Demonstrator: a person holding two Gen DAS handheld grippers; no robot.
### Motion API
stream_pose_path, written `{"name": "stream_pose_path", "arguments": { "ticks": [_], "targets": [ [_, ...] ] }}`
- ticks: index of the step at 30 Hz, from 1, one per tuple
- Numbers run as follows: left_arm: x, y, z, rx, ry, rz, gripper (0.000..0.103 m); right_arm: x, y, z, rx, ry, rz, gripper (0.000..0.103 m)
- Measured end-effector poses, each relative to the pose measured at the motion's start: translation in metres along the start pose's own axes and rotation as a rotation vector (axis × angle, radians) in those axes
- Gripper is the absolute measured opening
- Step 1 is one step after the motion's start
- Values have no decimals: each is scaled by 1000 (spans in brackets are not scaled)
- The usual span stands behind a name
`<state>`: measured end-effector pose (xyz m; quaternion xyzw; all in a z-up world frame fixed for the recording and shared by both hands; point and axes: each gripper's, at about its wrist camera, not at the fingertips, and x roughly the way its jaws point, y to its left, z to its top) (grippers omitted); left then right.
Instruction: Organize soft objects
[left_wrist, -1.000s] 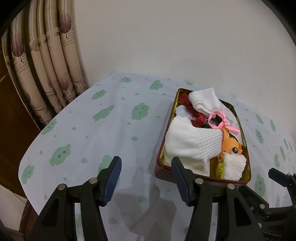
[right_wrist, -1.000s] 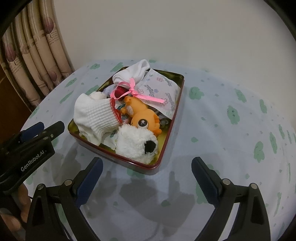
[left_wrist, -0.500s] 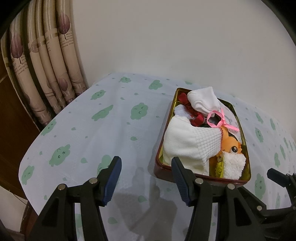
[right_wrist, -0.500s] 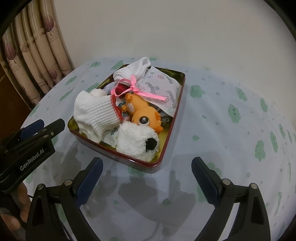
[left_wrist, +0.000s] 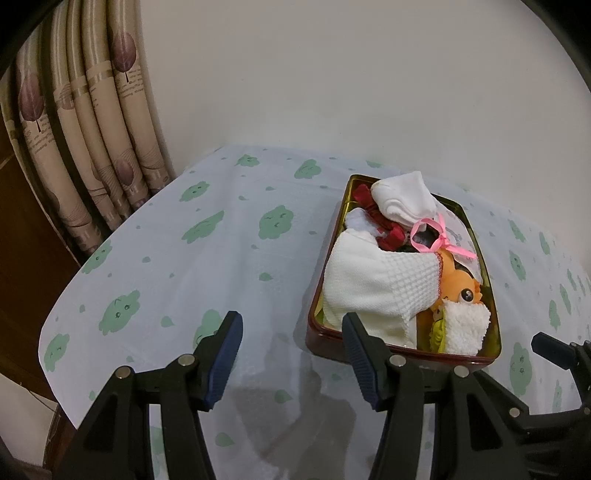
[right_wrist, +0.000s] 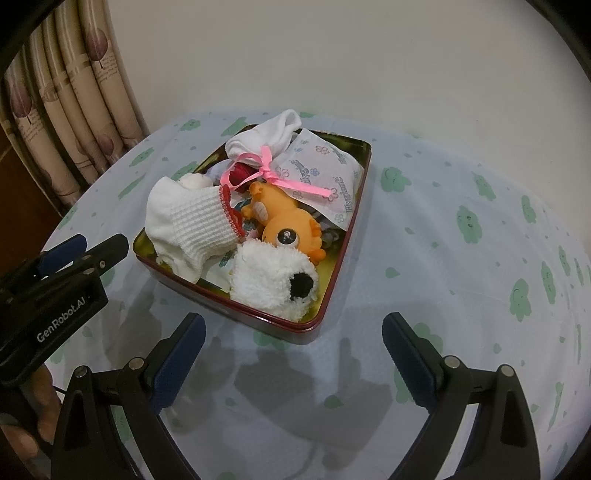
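Note:
A dark red tin tray with a gold inside stands on the cloud-print tablecloth. It holds a white knitted sock, a fluffy white plush, an orange toy, a printed soft packet, a rolled white sock and a pink ribbon. My right gripper hovers open just in front of the tray's near corner, nothing between its fingers. My left gripper is open too, left of the tray, its right finger overlapping the knitted sock.
Beige patterned curtains hang at the back left beside a white wall. The table's rounded edge drops off at the left. A hand holds the left gripper at the lower left of the right wrist view.

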<state>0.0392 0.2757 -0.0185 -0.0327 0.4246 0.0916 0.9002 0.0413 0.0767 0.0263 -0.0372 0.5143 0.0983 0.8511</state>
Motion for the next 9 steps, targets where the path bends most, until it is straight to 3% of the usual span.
{"name": "stream_pose_path", "arguments": {
  "ticks": [9],
  "targets": [
    [-4,0,1,7,-18,-4,57,1,-2,-2,-5,0,5,95]
  ]
}}
